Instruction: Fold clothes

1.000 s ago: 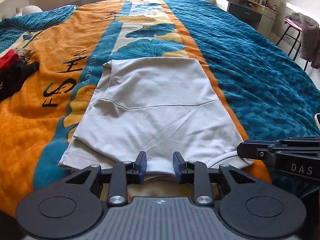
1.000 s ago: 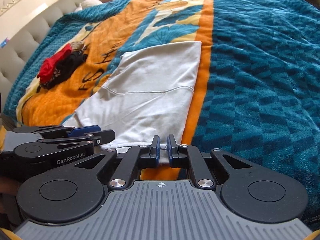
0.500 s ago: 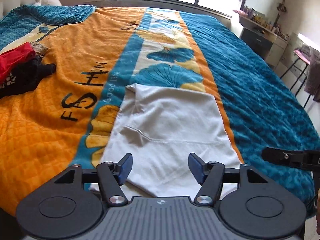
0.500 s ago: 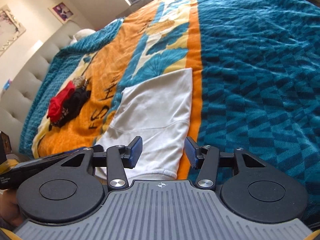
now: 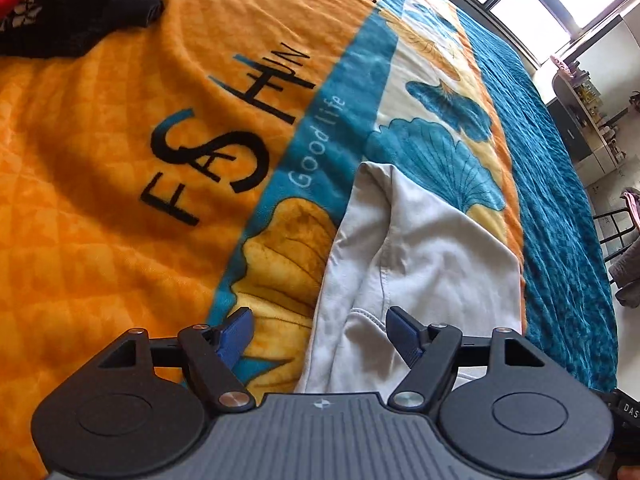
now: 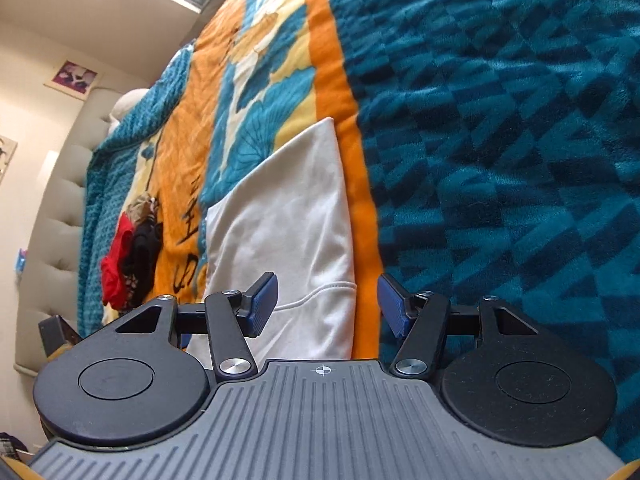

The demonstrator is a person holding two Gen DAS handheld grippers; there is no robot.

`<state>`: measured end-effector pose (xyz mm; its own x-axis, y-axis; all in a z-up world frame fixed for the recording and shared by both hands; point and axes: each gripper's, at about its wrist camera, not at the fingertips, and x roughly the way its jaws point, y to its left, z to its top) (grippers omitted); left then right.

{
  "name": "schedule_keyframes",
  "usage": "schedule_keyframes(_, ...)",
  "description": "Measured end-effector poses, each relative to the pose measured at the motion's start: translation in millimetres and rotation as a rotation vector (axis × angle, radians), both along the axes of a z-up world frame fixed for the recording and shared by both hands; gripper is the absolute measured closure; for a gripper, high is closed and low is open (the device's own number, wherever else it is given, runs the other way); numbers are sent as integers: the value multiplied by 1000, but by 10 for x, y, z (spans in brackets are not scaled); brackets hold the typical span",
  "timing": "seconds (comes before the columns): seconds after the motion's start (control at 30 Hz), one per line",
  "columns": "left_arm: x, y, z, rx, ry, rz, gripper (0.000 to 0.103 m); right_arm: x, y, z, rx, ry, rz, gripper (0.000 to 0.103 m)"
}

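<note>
Both tongs are released, jaws spread wide and gripping nothing. The left tongs [image 5: 320, 330] hang above the near left edge of the folded white garment [image 5: 424, 264], which lies flat on the bed's blanket [image 5: 120, 168]. The right tongs [image 6: 327, 304] hang above its near right edge.

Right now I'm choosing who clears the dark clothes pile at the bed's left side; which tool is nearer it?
Left. The left tool sits over the white garment's left edge, toward the pile; the right tool is over its right edge, farther away.
</note>
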<state>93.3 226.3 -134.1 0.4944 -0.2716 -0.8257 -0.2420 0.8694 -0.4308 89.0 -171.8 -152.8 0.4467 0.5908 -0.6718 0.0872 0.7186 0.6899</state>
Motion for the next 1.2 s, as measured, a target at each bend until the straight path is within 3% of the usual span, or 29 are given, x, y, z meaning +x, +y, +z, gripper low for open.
schedule_keyframes(0.2, 124, -28, -155, -130, 25, -112, 31, 305, 122, -256, 15, 59, 31, 43)
schedule_keyframes(0.37, 249, -113, -245, -182, 55, -169, 31, 485, 96, -382, 80, 78, 34, 46)
schedule_keyframes(0.47, 373, -202, -291, -200, 59, -165, 31, 587, 118, -514, 150, 61, 10, 55)
schedule_keyframes(0.53, 384, -266, -274, -168, 40, -149, 31, 665, 158, -622, 185, 65, -9, 66)
schedule_keyframes(0.6, 385, -330, -249, -130, 18, -131, 33, 731, 199, -728, 227, 63, -26, 68)
schedule_keyframes(0.67, 385, -395, -225, -92, -4, -113, 51, 765, 236, -777, 261, 54, -36, 69)
schedule_keyframes(0.73, 342, -485, -167, -38, -38, -115, 83, 762, 302, -742, 241, 36, -40, 79)
schedule_keyframes(0.77, 262, -567, -92, 18, -72, -132, 87, 709, 363, -644, 186, -12, -25, 95)
schedule_keyframes(0.87, -60, -844, 155, 213, -197, -174, 94, 503, 570, -306, 18, -169, 22, 97)
schedule_keyframes(0.97, -466, -1049, 396, 334, -323, -191, 95, 144, 833, 137, -174, -355, 76, 97)
schedule_keyframes(1.07, -898, -1209, 628, 406, -462, -190, 95, -336, 1001, 530, -312, -531, 106, 97)
schedule_keyframes(1.2, -1492, -1357, 884, 429, -655, -166, 95, -1005, 925, 960, -362, -680, 79, 98)
